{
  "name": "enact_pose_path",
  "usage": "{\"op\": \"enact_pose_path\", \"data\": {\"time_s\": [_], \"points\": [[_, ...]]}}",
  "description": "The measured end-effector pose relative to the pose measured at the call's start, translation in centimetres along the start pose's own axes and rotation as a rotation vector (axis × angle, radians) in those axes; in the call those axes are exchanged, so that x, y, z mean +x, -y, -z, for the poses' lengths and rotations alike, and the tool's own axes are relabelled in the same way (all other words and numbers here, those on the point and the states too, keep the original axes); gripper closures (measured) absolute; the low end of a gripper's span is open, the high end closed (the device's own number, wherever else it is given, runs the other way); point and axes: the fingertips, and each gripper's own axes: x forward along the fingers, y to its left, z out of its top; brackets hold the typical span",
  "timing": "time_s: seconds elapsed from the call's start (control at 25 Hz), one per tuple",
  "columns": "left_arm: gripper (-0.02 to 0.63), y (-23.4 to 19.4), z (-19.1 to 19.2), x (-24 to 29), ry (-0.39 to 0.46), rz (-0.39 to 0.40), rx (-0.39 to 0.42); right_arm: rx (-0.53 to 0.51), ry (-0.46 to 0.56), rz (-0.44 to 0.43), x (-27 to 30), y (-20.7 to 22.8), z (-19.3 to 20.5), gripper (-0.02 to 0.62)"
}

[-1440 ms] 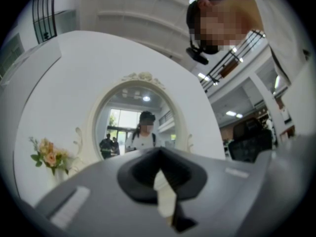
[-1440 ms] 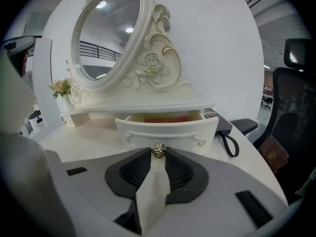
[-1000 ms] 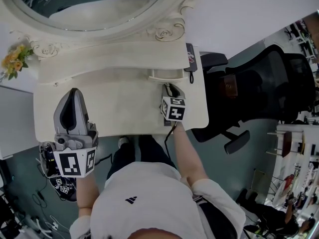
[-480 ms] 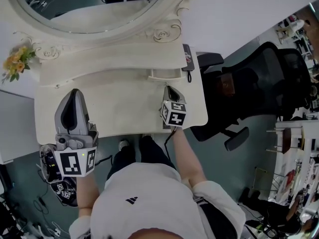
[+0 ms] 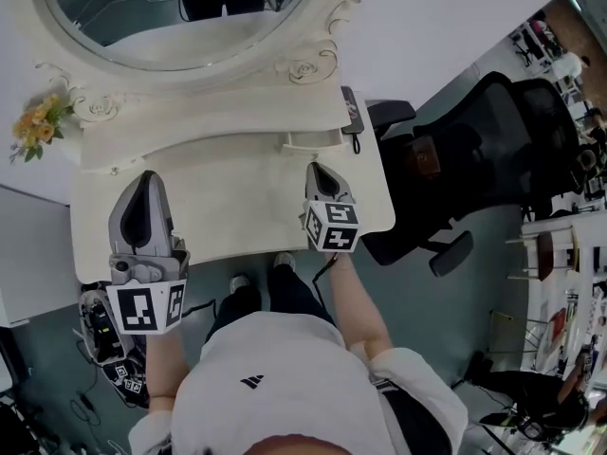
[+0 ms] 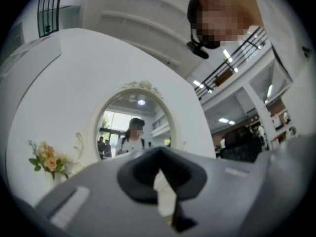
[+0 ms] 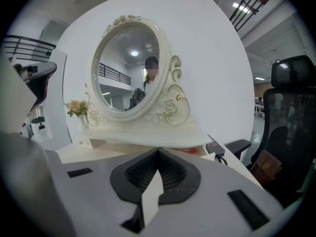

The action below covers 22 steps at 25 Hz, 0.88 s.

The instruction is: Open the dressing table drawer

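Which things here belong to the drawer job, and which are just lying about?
Job:
dressing table; its drawer under the shelf, pulled partly out.

Lying about:
flowers; mirror; dark device on the shelf; office chair.

Evenly bright under ceiling lights (image 7: 240,7), shadows faint; strong fisheye bending and black corners in both gripper views, near foreground blurred, head view sharp.

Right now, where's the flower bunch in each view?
Head view: flower bunch at the far left edge, left of the oval mirror.
Left gripper view: lower left, left of the mirror.
Right gripper view: left of centre, at the mirror's lower left.
Shared landmark: the oval mirror.
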Motion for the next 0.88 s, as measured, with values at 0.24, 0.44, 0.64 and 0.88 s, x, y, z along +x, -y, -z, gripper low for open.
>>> {"op": "enact_pose_path", "data": {"time_s": [0.24,0.44,0.64,0.88], "points": [[0.598,-0.7,-0.6,-1.4,0.006,0.017,-0.003,-0.049,0.078,-0.011,-2.7,-2.7,-2.8,0.595],[0.598,-1.2,-1.1,-2.6,0.005,0.027,-0.001,-0.058,0.134,-0.023,-4.9,-4.7,-4.8,0.595],[0.598,-1.6,-1.2,-3.8,0.001,0.031,-0.003,-0.076,0.199,-0.029,-7.1,-6.3,-6.8,0.595],[0.598,-1.7,-1.7,-4.5,0.010,0.037,-0.002,-0.100,0.277,-0.035,-9.5,-7.9,-9.4,0.594]]}}
